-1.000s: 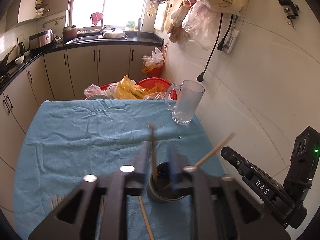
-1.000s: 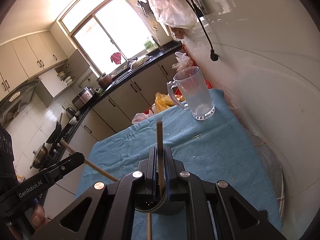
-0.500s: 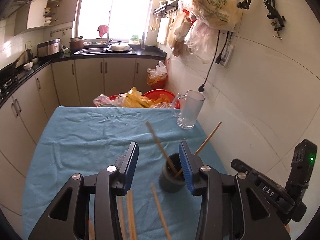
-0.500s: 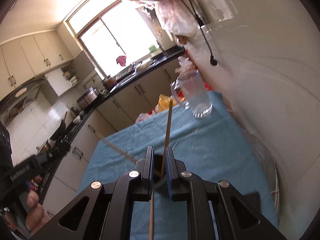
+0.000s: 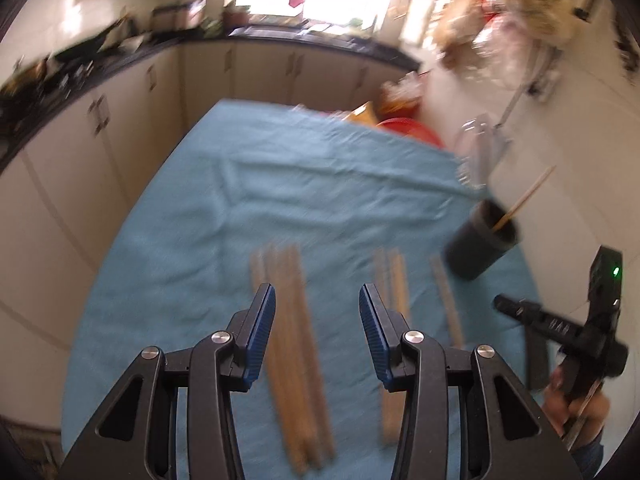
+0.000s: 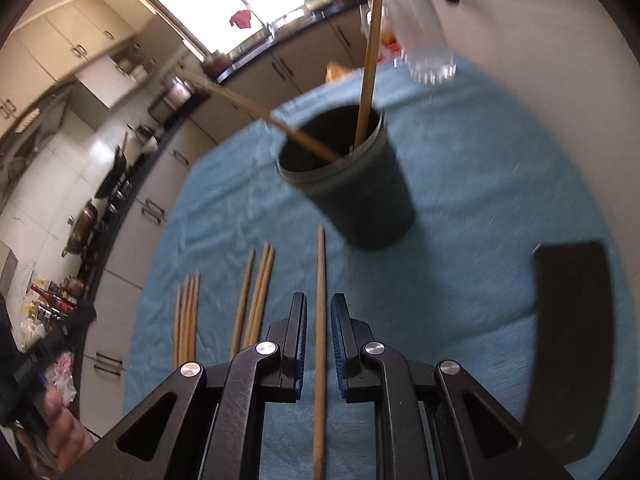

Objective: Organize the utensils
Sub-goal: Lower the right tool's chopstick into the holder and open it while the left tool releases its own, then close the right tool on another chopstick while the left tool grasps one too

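A dark cup (image 6: 360, 196) stands on the blue cloth (image 6: 480, 160) with two wooden chopsticks (image 6: 370, 40) leaning in it. My right gripper (image 6: 319, 300) hovers low in front of the cup. Its jaws stand a narrow gap apart, and a single chopstick (image 6: 320, 264) lies on the cloth under that gap, untouched by the pads. My left gripper (image 5: 316, 294) is open above a bundle of chopsticks (image 5: 288, 320) lying on the cloth, with nothing between its pads. A second group of chopsticks (image 5: 394, 280) lies just to its right. The cup (image 5: 478, 246) is at the right of the left wrist view, with the right gripper (image 5: 504, 304) nearby.
A glass mug (image 6: 424, 40) stands beyond the cup by the white tiled wall. A flat black object (image 6: 572, 320) lies on the cloth to the right. A red basin (image 5: 408, 128) sits past the table's far edge. Kitchen cabinets run along the left.
Both grippers let go of the chopsticks they held in the cup. The left one opened and swung left and down over the lying bundle. The right one drew back and sank over a single chopstick.
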